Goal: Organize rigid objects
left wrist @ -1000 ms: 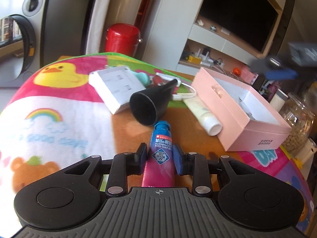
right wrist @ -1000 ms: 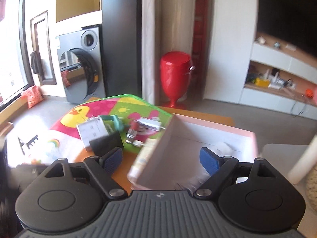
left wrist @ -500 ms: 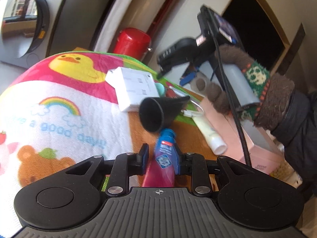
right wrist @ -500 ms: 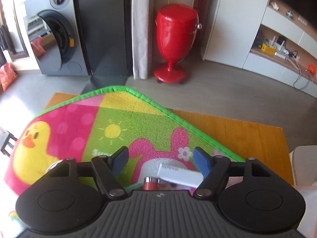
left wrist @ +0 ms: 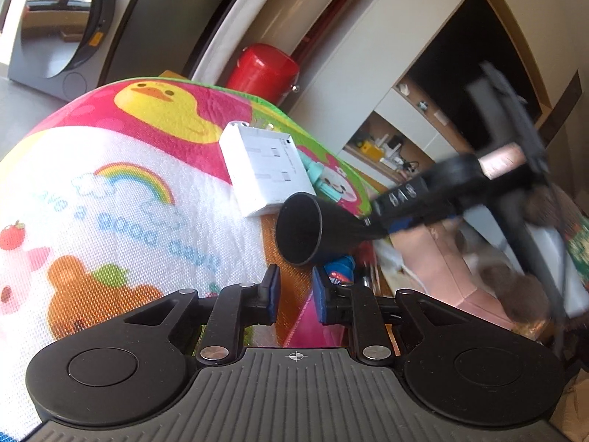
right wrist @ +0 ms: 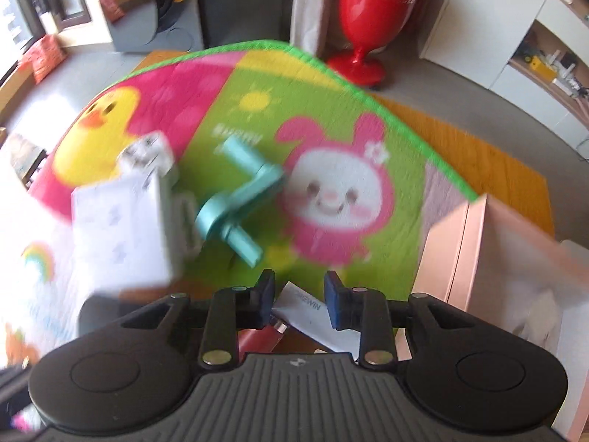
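My left gripper [left wrist: 294, 289] is low over the table. Its jaws are closing on the pink body of a toothpaste tube [left wrist: 307, 316], whose blue shoulder sticks out past the right finger. A black funnel [left wrist: 300, 232] lies just ahead, mouth towards me. My right gripper [right wrist: 300, 294] points down at the mat with its jaws closing. A white flat stick [right wrist: 305, 307] lies slantwise between them, and I see no pad pressing on it. In the left wrist view the right gripper [left wrist: 405, 217] is a blur by the funnel's spout.
A white box [right wrist: 121, 228] and a teal crank-shaped part [right wrist: 243, 199] lie on the cartoon mat [right wrist: 331, 118]. A red tube [right wrist: 257, 339] lies under the right gripper. The open pink box [right wrist: 489, 258] stands to the right. A red bin [right wrist: 371, 7] stands on the floor beyond.
The right gripper swung from above the pink box down over the mat and narrowed around the white stick. The left gripper rolled and narrowed; the tube's head shifted right.
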The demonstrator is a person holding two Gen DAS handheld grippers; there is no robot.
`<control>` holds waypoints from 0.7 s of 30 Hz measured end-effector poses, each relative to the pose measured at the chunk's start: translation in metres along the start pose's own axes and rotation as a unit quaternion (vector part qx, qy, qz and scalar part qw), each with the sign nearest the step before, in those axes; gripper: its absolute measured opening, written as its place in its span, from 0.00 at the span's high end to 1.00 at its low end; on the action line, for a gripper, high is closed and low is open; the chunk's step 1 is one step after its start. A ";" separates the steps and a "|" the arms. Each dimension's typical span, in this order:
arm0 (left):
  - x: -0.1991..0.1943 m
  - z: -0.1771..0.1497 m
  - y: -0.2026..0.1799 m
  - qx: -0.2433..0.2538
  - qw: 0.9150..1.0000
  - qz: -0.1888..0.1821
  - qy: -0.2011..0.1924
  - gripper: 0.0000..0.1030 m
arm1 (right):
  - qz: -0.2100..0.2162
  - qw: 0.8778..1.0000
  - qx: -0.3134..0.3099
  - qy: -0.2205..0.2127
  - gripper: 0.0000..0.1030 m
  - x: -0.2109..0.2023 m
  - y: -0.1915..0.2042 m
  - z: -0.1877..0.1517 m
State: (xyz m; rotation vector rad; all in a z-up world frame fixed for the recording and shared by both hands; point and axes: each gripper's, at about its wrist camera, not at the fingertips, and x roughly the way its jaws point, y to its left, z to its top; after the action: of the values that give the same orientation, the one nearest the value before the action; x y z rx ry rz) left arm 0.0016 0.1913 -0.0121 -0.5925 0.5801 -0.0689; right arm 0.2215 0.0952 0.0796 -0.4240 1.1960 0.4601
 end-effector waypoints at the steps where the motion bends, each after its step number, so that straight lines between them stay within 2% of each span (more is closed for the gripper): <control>1: 0.001 0.000 0.001 -0.001 1.000 -0.001 0.001 0.80 | 0.013 1.000 0.000 0.005 0.73 -0.005 0.002 -0.010; 7: 0.001 0.000 0.005 -0.011 1.000 -0.010 0.003 0.80 | 0.068 0.997 -0.034 0.002 0.72 -0.039 0.021 -0.081; 8: 0.001 -0.001 0.005 -0.012 1.000 -0.010 0.003 0.80 | 0.074 0.996 -0.052 -0.011 0.71 -0.048 0.025 -0.096; 10: 0.000 -0.001 0.005 -0.011 1.000 -0.010 0.001 0.80 | 0.064 0.993 -0.084 -0.047 0.50 -0.067 0.031 -0.123; 11: -0.001 -0.002 0.004 -0.008 1.000 -0.008 0.000 0.80 | 0.054 0.991 -0.099 -0.073 0.46 -0.078 0.034 -0.139; 13: 0.000 -0.002 0.001 0.000 1.000 -0.003 -0.002 0.80 | 0.037 0.984 -0.124 -0.123 0.42 -0.098 0.037 -0.168; 15: 0.000 -0.002 -0.001 0.007 1.000 0.002 -0.005 0.80 | 0.034 0.979 -0.133 -0.148 0.41 -0.111 0.036 -0.194; 18: -0.004 -0.003 -0.007 0.018 1.000 0.014 -0.012 0.80 | 0.063 0.982 -0.115 -0.137 0.41 -0.114 0.022 -0.223; 21: -0.023 -0.008 -0.019 0.032 0.999 0.019 -0.027 0.80 | 0.065 0.985 -0.094 -0.127 0.40 -0.106 0.007 -0.247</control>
State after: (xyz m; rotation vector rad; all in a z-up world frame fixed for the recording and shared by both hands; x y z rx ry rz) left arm -0.0199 0.1765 0.0035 -0.5200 0.5353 -0.0344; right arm -0.0067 -0.0447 0.1034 -0.4362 0.9400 0.7226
